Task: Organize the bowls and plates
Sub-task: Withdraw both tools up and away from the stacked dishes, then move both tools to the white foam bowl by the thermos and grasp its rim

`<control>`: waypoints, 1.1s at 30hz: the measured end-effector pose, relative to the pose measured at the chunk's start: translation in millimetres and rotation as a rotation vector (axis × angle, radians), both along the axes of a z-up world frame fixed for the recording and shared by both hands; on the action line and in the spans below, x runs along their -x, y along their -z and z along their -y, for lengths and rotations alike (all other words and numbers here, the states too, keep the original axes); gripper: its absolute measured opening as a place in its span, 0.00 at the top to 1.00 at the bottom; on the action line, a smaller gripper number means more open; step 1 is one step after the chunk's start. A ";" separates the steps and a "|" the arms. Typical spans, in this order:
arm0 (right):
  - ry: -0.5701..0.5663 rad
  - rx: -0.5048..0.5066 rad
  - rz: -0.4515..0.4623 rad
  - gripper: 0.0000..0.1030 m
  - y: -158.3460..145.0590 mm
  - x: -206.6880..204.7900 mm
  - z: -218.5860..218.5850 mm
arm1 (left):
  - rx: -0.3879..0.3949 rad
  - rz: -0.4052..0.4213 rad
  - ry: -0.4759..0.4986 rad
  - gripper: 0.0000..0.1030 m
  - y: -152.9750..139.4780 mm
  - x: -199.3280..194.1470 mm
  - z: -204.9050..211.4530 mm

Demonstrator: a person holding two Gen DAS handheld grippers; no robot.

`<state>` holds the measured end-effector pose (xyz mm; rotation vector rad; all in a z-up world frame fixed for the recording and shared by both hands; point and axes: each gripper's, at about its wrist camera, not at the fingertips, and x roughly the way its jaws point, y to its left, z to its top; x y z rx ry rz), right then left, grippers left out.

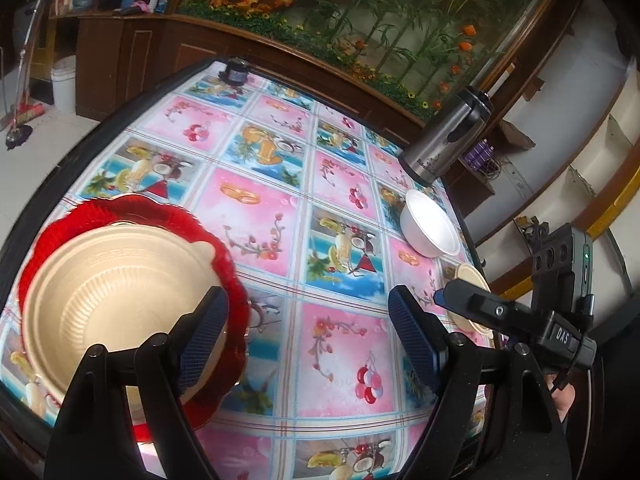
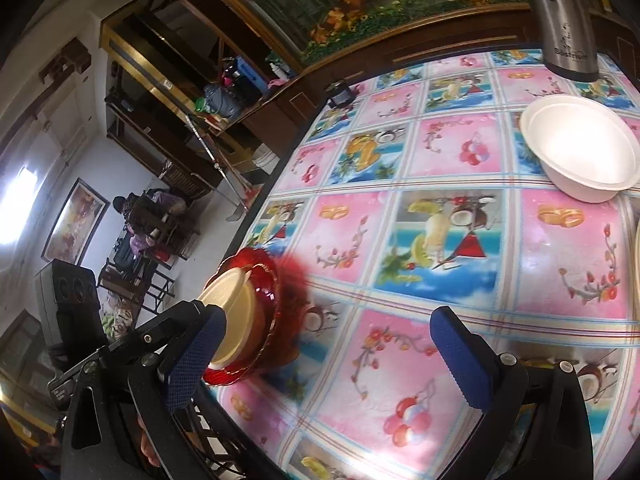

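A beige ribbed bowl [image 1: 112, 292] sits inside a red glass plate [image 1: 228, 264] at the table's left edge. My left gripper [image 1: 310, 340] hangs open just right of the bowl, with only tablecloth between its fingers. Its left finger [image 1: 204, 336] overlaps the bowl's rim in the picture. A white foam bowl [image 1: 430, 224] stands at the far right. Nearer, a beige plate [image 1: 474, 276] is partly hidden by my right gripper [image 1: 444, 294]. In the right wrist view my right gripper [image 2: 328, 360] is open over bare cloth. The beige bowl [image 2: 236, 312] and red plate [image 2: 276, 304] lie to its left, the white bowl [image 2: 580, 152] far right.
A steel thermos [image 1: 448, 136] stands behind the white bowl near the table's back edge. A small dark object [image 1: 236, 74] sits at the far corner. The fruit-print tablecloth [image 1: 280, 200] covers the table. A wooden cabinet with artificial flowers [image 1: 360, 40] runs along the back.
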<state>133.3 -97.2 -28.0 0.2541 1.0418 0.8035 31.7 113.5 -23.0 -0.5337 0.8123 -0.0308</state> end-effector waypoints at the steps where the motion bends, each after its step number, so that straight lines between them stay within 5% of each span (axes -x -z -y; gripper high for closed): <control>1: 0.005 -0.002 -0.002 0.00 0.3 -2.6 2.3 | -0.002 -0.003 0.004 0.20 1.0 -1.7 1.2; 13: 0.051 -0.006 -0.005 0.00 -20.8 -25.2 44.7 | 0.004 -0.044 0.049 0.20 -3.3 -60.5 36.4; 20: 0.237 0.016 -0.050 0.00 -45.7 -63.1 119.1 | -0.053 -0.086 0.121 0.20 -3.9 -123.0 85.3; 25: 0.357 0.051 -0.122 0.00 -30.2 -113.4 168.8 | -0.098 -0.131 0.160 0.20 9.0 -169.0 124.5; 33: 0.377 0.101 -0.178 0.00 -0.3 -173.9 192.6 | -0.186 -0.149 0.171 0.20 29.9 -225.5 167.9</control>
